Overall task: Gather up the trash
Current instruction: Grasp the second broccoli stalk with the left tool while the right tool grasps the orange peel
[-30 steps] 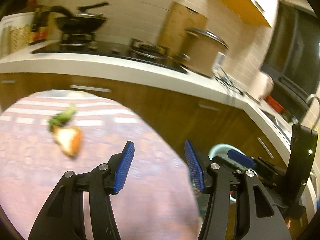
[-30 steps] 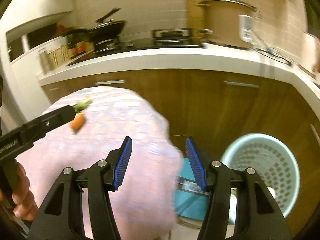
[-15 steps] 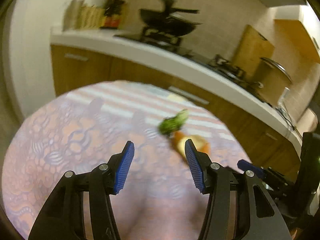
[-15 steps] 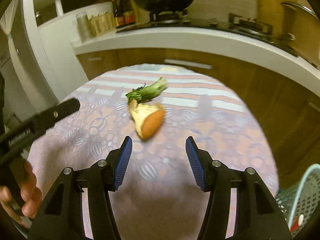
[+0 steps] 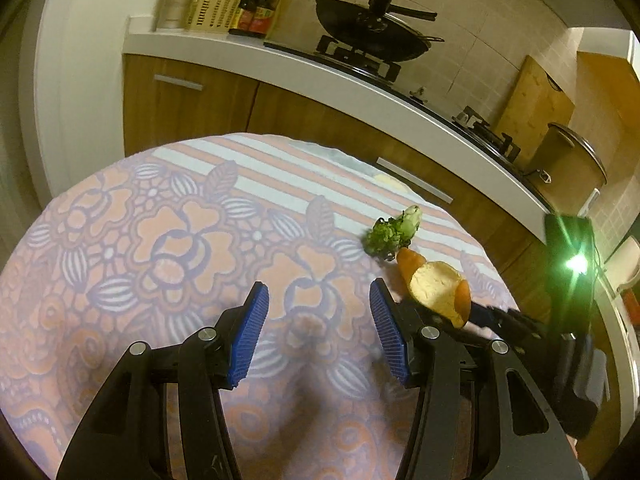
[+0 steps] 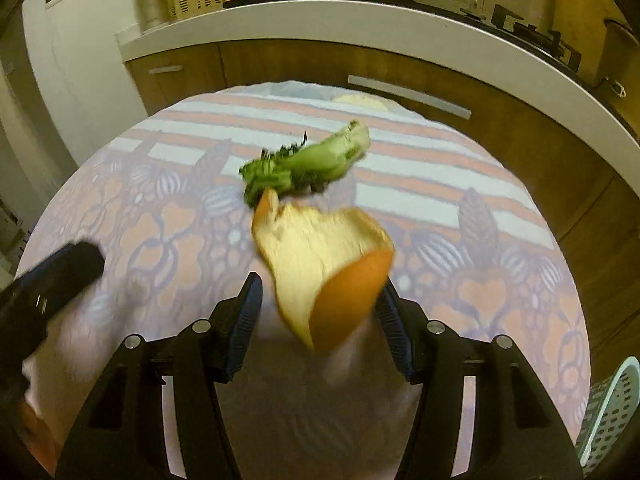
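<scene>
An orange peel (image 6: 320, 268) lies on the patterned tablecloth (image 6: 460, 184), with a green vegetable stalk (image 6: 312, 160) touching its far end. My right gripper (image 6: 320, 320) is open, its blue pads on either side of the peel's near end, not closed on it. In the left wrist view the peel (image 5: 436, 286) and stalk (image 5: 392, 232) lie to the right, with the right gripper's finger under the peel. My left gripper (image 5: 318, 328) is open and empty above the cloth, left of the peel.
A light green perforated trash basket (image 6: 608, 412) stands off the table's right side. A kitchen counter (image 5: 360, 76) with a wok, bottles and a pot runs behind the table, wooden cabinets below.
Both grippers swung from the basket side toward the table. The right gripper closed in on the orange peel, which now sits between its open fingers.
</scene>
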`<state>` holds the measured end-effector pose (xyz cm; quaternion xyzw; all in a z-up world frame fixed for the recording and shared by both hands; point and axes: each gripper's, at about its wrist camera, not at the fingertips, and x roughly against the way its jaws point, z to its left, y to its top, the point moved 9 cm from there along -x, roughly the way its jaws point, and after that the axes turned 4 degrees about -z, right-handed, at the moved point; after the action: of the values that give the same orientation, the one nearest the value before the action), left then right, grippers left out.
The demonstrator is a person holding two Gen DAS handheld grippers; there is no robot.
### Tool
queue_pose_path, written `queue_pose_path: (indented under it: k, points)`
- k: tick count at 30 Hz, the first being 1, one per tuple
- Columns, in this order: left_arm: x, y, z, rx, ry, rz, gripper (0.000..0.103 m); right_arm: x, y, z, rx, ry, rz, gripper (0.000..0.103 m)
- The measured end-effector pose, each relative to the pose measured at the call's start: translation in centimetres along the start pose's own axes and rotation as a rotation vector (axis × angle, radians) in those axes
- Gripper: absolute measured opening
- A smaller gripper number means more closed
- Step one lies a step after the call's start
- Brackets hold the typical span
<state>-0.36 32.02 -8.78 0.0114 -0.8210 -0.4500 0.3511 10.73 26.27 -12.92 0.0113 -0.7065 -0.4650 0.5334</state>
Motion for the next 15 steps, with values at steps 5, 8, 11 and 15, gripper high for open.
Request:
queue_pose_path:
  k: [5, 8, 11, 15]
  points:
    - [-0.2, -0.2, 0.1, -0.004, 0.011, 0.003, 0.051, 0.7, 0.7, 0.1, 0.014, -0.008, -0.045, 0.024]
    - [-0.4, -0.4, -0.4, -0.029, 0.022, 0.02, 0.051, 1.7, 0.7, -0.7, -0.006, 0.002, -0.062, 0.02]
    - [-0.5, 0.0, -1.6, -0.036, -0.006, 0.049, 0.051, 2.4, 0.8, -2.5, -0.051, 0.014, -0.075, 0.02]
    - [-1.7, 1.3, -4.4, -0.129, -0.023, 0.073, 0.054, 3.7, 1.2, -5.3, -0.074, -0.009, -0.112, 0.02]
